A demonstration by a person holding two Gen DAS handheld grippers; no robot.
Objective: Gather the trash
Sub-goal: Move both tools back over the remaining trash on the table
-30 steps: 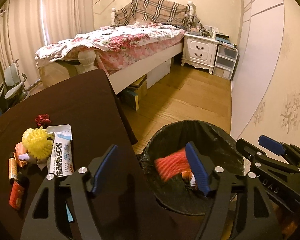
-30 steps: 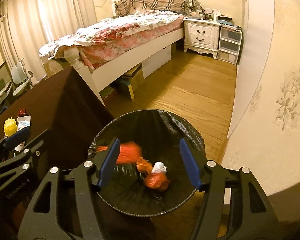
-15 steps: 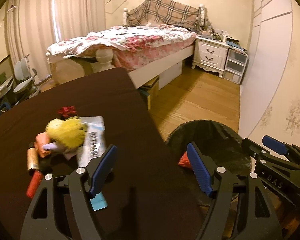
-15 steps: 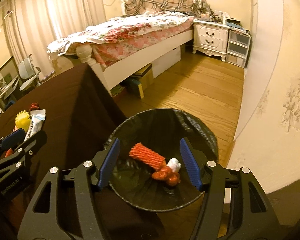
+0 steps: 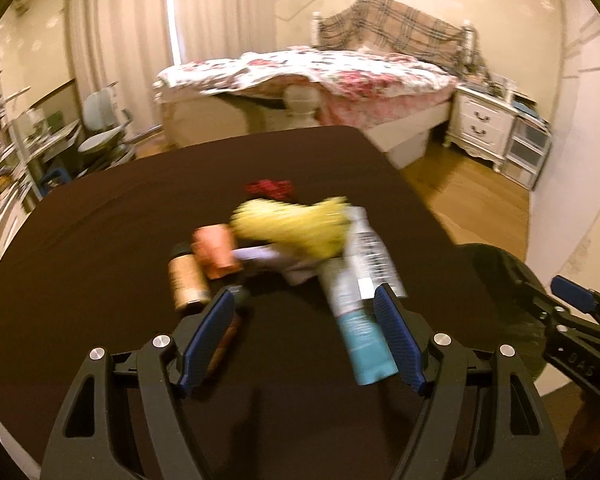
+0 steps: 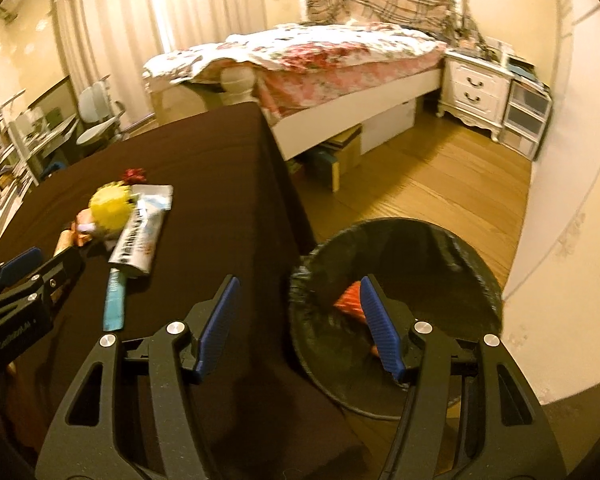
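Observation:
A pile of trash lies on the dark table (image 5: 100,240): a yellow spiky ball (image 5: 292,228), a white and blue tube (image 5: 360,312), an orange piece (image 5: 214,252), a tan cylinder (image 5: 186,280) and a red bow (image 5: 268,188). My left gripper (image 5: 304,340) is open and empty, just short of the pile. My right gripper (image 6: 300,328) is open and empty, over the table edge beside the black-lined bin (image 6: 440,252), which holds a red-orange piece (image 6: 350,298). The pile also shows in the right wrist view (image 6: 112,208).
A bed (image 6: 320,56) with a floral cover stands beyond the table. A white nightstand (image 6: 474,88) is at the back right. Shelves and a chair (image 5: 96,120) are at the left. A cream wall (image 6: 572,160) runs close to the bin.
Both grippers swung left from over the bin toward the table. The left one now faces the trash pile; the red-orange piece fell and lies in the bin.

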